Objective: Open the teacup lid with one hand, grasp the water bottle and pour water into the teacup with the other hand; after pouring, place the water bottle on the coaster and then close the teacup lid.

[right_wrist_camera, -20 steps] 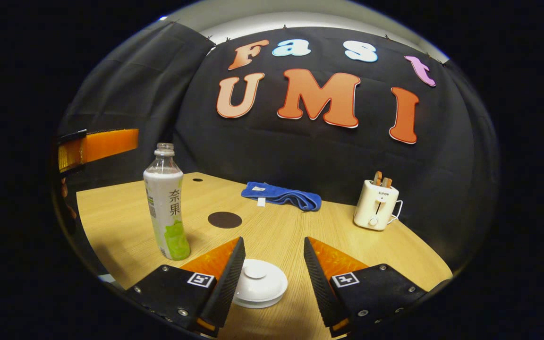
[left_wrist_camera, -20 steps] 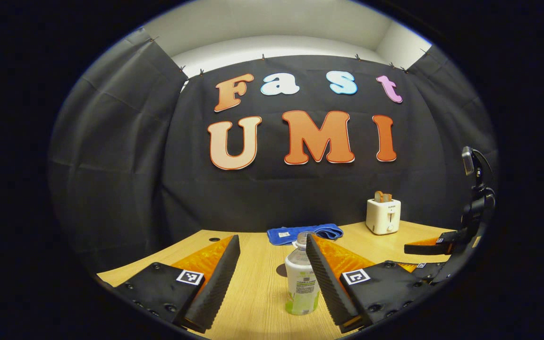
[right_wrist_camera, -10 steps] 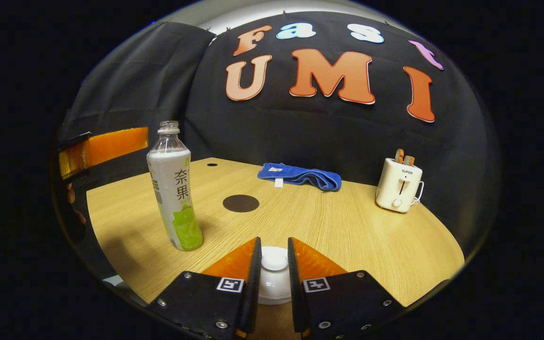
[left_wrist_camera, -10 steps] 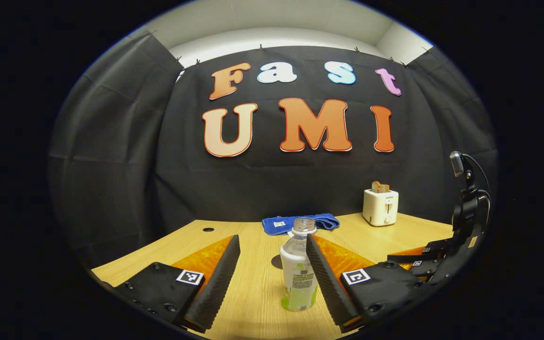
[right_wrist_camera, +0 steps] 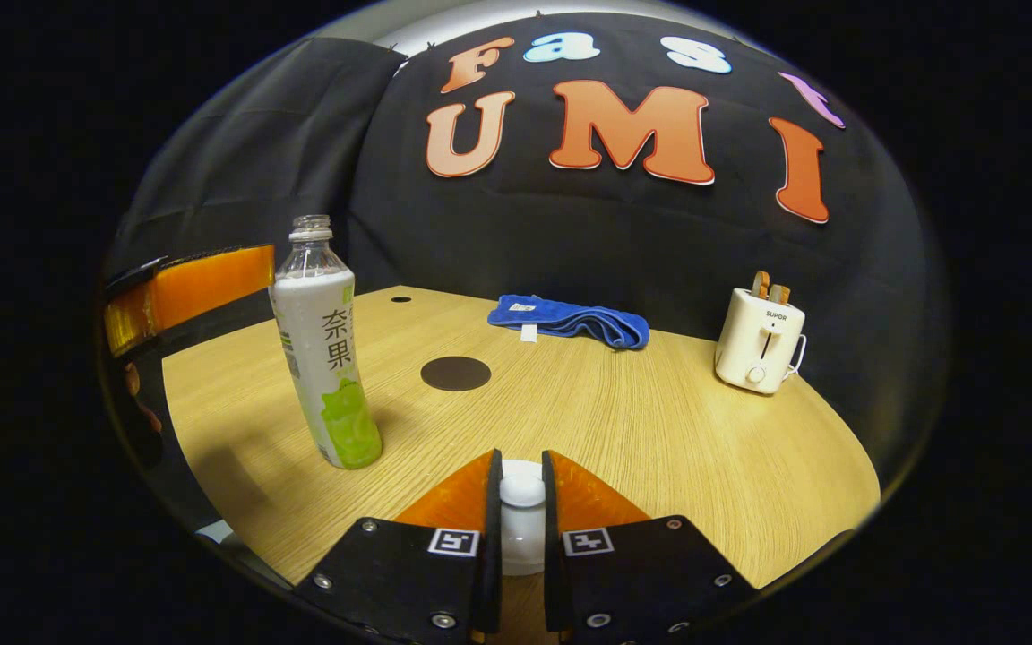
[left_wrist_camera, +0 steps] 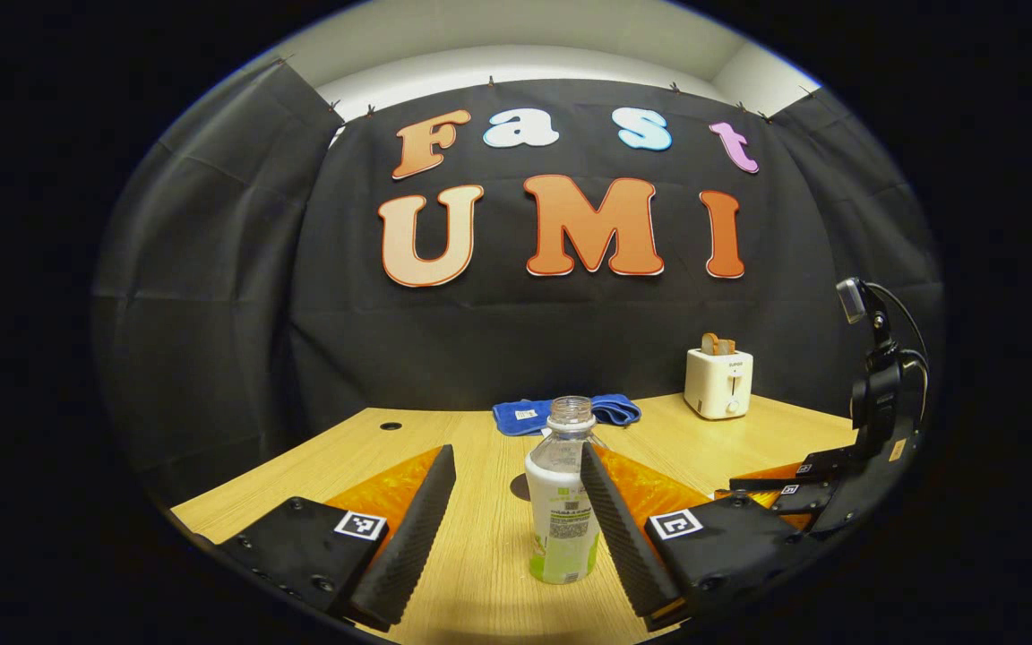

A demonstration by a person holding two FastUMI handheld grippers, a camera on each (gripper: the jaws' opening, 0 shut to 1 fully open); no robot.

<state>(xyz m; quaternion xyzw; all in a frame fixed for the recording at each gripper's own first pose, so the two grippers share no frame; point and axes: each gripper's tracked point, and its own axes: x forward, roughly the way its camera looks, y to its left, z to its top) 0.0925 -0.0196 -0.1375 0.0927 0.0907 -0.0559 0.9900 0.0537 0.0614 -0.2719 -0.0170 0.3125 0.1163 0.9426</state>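
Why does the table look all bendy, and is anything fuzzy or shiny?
Left gripper view: the fisheye lens curves the table edge; the water bottle stays sharp. Right gripper view: the table bulges into a round shape, the bottle leans and throws a soft shadow toward the camera, and the teacup lid is bright white with little detail.

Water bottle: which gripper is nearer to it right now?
Left. The left gripper is open with the water bottle standing between its fingers, close by the right-hand one. The right gripper is off to the side, closed on the teacup lid.
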